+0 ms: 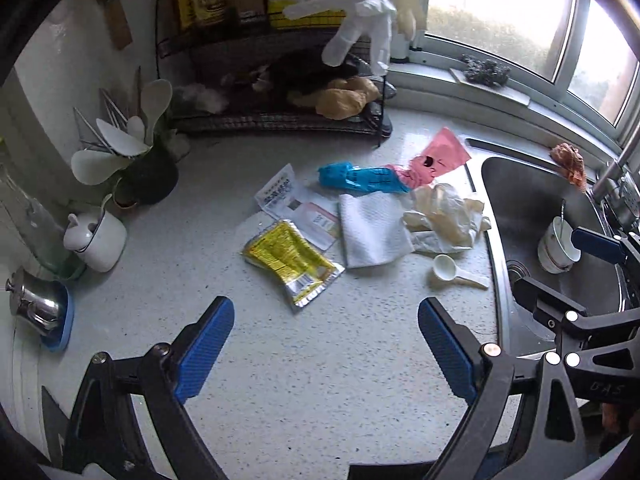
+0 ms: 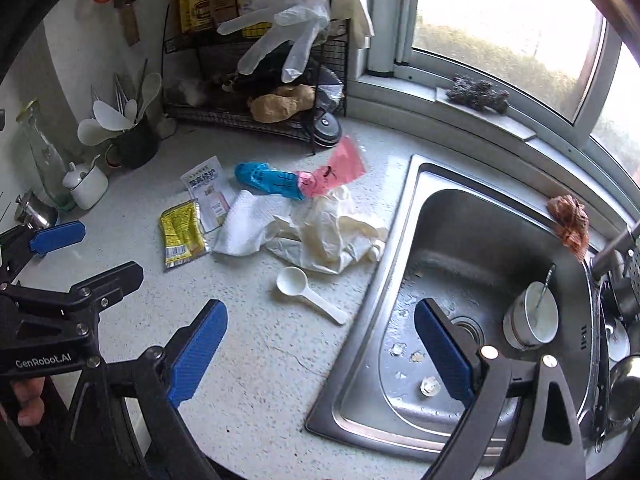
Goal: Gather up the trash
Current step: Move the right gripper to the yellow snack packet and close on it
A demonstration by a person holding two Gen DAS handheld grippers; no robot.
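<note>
Trash lies in a loose heap on the speckled counter: a yellow foil packet (image 1: pixel 291 259) (image 2: pixel 181 234), a white paper towel (image 1: pixel 372 229) (image 2: pixel 248 224), a printed sachet (image 1: pixel 286 196) (image 2: pixel 208 190), a blue wrapper (image 1: pixel 360 178) (image 2: pixel 268 178), a pink wrapper (image 1: pixel 440 156) (image 2: pixel 340 168) and crumpled cream gloves (image 1: pixel 444 216) (image 2: pixel 332 236). A white plastic scoop (image 1: pixel 452 272) (image 2: pixel 304 288) lies nearest the sink. My left gripper (image 1: pixel 326 352) hangs open just short of the foil packet, holding nothing. My right gripper (image 2: pixel 320 354) is open too, astride the sink's left rim.
A steel sink (image 2: pixel 416 208) with a cup and food scraps fills the right. At the back stand a wire rack (image 1: pixel 280 120) with hanging gloves, a utensil pot (image 1: pixel 148 172), a white jar (image 1: pixel 98 240), a glass bottle and a metal pot (image 1: pixel 38 304).
</note>
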